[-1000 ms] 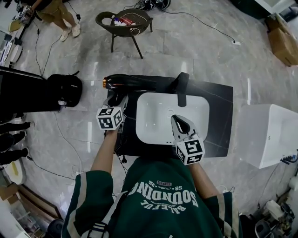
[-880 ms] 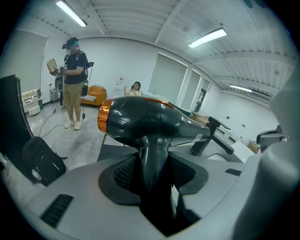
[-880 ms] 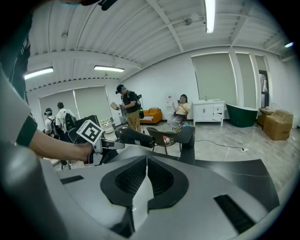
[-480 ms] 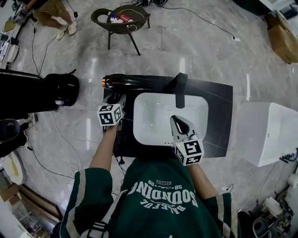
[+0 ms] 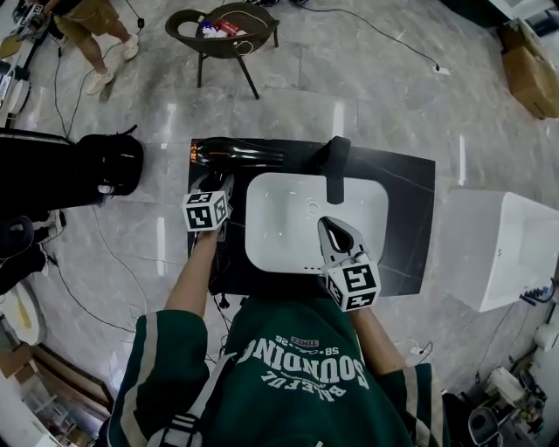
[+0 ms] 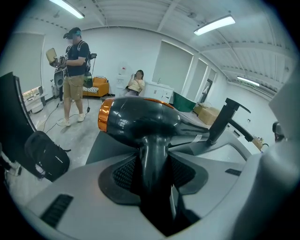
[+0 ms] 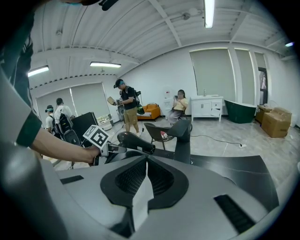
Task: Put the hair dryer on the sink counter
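The black hair dryer (image 5: 236, 154) with a copper-coloured rear ring lies along the back left of the dark sink counter (image 5: 410, 205). My left gripper (image 5: 217, 186) is shut on the hair dryer's handle (image 6: 151, 159), and the barrel (image 6: 140, 119) fills the left gripper view. Whether the dryer rests on the counter or hangs just above it, I cannot tell. My right gripper (image 5: 333, 229) is shut with nothing in it, over the front of the white basin (image 5: 284, 223). In the right gripper view the hair dryer (image 7: 136, 142) shows past the shut right gripper (image 7: 146, 174).
A black faucet (image 5: 336, 166) stands at the back of the basin. A white cabinet (image 5: 502, 253) is to the right, a black bag (image 5: 113, 163) to the left. A chair (image 5: 223, 30), floor cables and a person (image 5: 87, 22) are beyond the counter.
The left gripper with the hair dryer has edged slightly away from me along the counter's left side. The right gripper holds the same place over the basin.
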`<act>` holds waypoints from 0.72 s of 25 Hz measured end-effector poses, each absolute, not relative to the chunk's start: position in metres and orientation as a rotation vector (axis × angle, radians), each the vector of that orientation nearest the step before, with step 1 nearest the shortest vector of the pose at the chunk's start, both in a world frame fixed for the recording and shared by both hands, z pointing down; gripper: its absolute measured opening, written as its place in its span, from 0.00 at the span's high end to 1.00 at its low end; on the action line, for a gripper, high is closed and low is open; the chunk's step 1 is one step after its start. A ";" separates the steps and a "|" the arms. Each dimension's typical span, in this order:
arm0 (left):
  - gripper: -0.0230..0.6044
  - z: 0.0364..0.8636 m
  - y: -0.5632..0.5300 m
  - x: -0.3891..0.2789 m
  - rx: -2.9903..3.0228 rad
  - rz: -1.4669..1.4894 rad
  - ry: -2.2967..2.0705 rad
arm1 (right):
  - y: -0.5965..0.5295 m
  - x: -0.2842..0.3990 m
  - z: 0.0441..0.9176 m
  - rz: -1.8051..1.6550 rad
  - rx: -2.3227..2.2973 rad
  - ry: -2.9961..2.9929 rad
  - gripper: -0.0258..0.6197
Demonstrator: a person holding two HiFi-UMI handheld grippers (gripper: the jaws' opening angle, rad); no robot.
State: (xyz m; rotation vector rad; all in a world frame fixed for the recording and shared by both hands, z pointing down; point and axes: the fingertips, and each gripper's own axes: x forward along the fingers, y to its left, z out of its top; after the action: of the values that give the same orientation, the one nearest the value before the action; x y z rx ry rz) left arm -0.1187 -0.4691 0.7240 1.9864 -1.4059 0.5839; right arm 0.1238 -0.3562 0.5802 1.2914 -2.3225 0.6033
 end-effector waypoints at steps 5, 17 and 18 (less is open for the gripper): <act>0.67 0.732 -0.469 -0.118 1.975 0.614 -1.411 | -0.356 0.128 0.581 0.606 1.293 -2.314 0.89; 0.67 0.748 -0.470 -0.124 1.938 0.649 -1.439 | -0.350 0.133 0.581 0.606 1.314 -2.298 0.89; 0.67 0.749 -0.470 -0.124 1.938 0.654 -1.443 | -0.350 0.133 0.581 0.606 1.318 -2.298 0.89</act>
State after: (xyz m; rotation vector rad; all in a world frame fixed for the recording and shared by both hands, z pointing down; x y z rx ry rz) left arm -0.1239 -0.4705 0.7486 1.9383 -1.4429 0.6543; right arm 0.1331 -0.3500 0.5807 1.3175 -2.2978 0.6055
